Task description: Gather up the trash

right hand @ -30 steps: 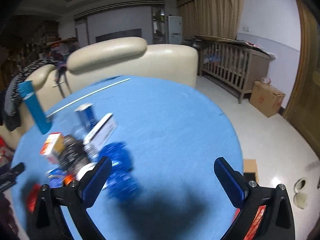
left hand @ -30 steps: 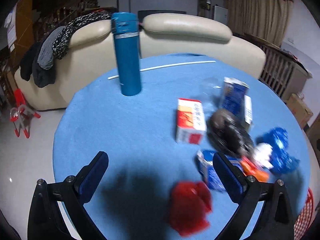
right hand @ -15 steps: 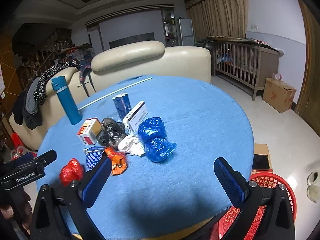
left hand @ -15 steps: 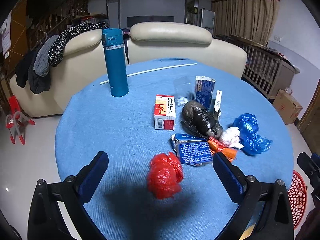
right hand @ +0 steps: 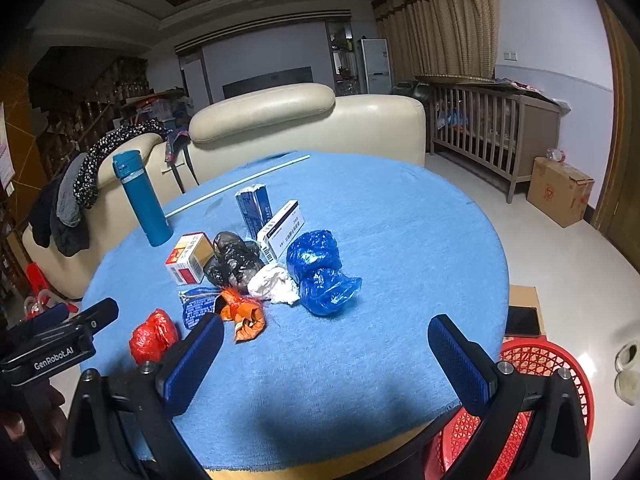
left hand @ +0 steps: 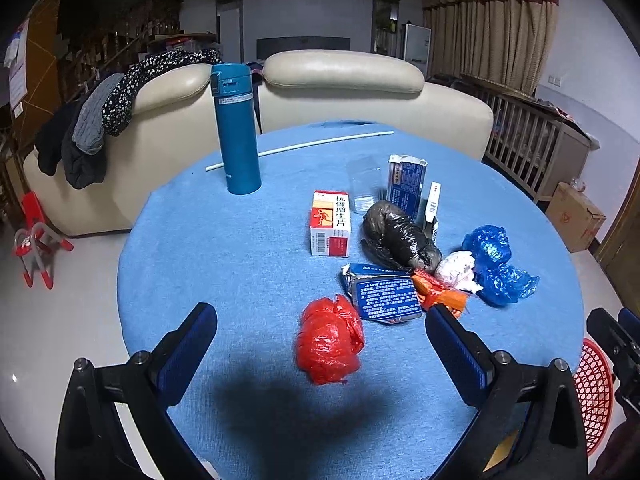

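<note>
Left gripper (left hand: 320,344) spread wide, empty, low over near counter (left hand: 224,272) edge; red crumpled bag (left hand: 329,345) sits between its pads, likely first pick.

Right gripper (right hand: 324,354) also wide open, empty, over bare cloth at 5 o'clock, close above red mesh basket (right hand: 532,360) on floor, probable drop point.

Trash cluster mid-counter: orange wrapper (right hand: 243,314), white tissue wad (right hand: 274,283), blue bag (right hand: 320,276), black bag (left hand: 400,236).

Teal flask (left hand: 236,128) upright at 11 o'clock, apart, probably not trash.
</note>
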The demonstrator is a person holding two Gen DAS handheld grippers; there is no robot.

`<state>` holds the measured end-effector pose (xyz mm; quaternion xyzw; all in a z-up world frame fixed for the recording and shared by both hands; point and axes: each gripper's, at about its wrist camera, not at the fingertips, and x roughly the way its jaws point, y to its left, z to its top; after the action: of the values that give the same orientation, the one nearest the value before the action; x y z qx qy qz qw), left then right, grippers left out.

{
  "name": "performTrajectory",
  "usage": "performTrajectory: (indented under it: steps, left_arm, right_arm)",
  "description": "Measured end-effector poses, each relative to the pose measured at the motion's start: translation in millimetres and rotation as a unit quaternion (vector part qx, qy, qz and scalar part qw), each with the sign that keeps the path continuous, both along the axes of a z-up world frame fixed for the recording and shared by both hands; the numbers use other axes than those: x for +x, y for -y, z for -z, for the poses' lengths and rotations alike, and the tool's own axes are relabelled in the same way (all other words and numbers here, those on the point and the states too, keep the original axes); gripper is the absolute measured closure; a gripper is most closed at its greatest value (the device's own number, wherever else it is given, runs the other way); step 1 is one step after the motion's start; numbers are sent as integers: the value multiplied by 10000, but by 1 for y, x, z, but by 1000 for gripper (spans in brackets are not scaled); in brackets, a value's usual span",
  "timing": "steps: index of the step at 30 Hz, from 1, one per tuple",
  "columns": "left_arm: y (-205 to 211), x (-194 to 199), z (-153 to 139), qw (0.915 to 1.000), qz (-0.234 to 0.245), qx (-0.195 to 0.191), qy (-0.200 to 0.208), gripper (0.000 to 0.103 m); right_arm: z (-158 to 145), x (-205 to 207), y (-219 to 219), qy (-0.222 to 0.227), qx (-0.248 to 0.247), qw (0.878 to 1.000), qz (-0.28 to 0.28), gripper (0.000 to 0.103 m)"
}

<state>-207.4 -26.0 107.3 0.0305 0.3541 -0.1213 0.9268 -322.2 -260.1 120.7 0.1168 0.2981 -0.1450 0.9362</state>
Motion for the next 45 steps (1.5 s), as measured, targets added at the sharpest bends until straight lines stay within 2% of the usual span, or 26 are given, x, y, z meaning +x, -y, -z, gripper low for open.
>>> performTrajectory:
  steps: [8,45]
  left_arm:
    - [2,0,9,9999,-17,109,-71,0]
    - [11,-5,11,9998,57,195,-11,0]
  right_arm:
    - [9,-1,3,-98,53,9999,30,0]
    - [19,0,4,-255,48,9997,24,0]
